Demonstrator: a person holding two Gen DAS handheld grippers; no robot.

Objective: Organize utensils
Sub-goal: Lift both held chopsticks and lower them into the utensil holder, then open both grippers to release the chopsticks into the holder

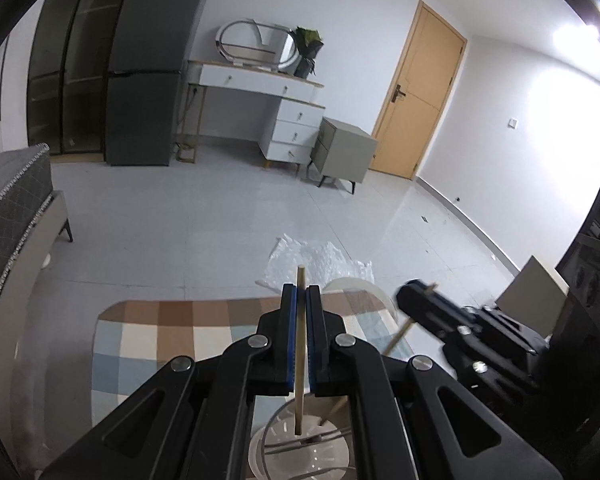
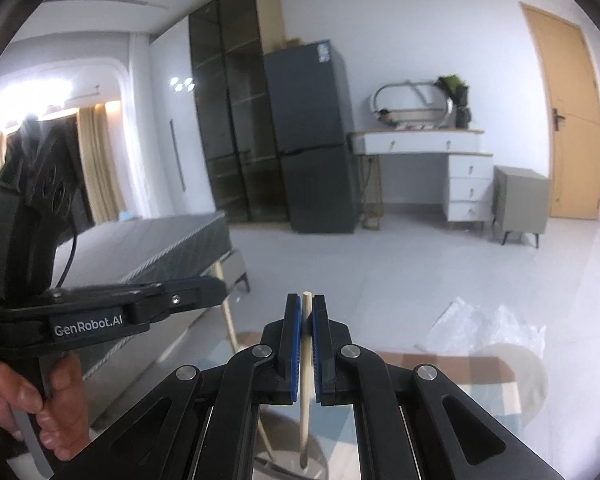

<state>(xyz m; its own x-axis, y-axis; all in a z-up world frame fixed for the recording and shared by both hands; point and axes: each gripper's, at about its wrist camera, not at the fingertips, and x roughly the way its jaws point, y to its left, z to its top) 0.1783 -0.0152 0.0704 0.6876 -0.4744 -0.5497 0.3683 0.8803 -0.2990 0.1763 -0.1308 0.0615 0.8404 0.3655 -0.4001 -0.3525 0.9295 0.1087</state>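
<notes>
My left gripper [image 1: 301, 294] is shut on a wooden chopstick [image 1: 300, 344] that stands upright between its blue pads, its lower end over a white round utensil holder [image 1: 296, 450]. My right gripper [image 2: 307, 304] is shut on a second pale wooden chopstick [image 2: 306, 384], also upright, its lower end reaching down into the holder [image 2: 288, 468]. In the left wrist view the right gripper [image 1: 416, 294] sits to the right, its chopstick [image 1: 398, 338] slanting down toward the holder. In the right wrist view the left gripper [image 2: 216, 294] is at the left, held by a hand [image 2: 28, 412].
A checkered cloth [image 1: 172, 332] covers the glass table. A white round stool [image 2: 520, 376] and crumpled clear plastic [image 1: 320, 260] lie on the floor beyond. A bed [image 2: 148, 248], fridge [image 2: 312, 140], dresser [image 1: 276, 112] and door [image 1: 416, 88] stand further off.
</notes>
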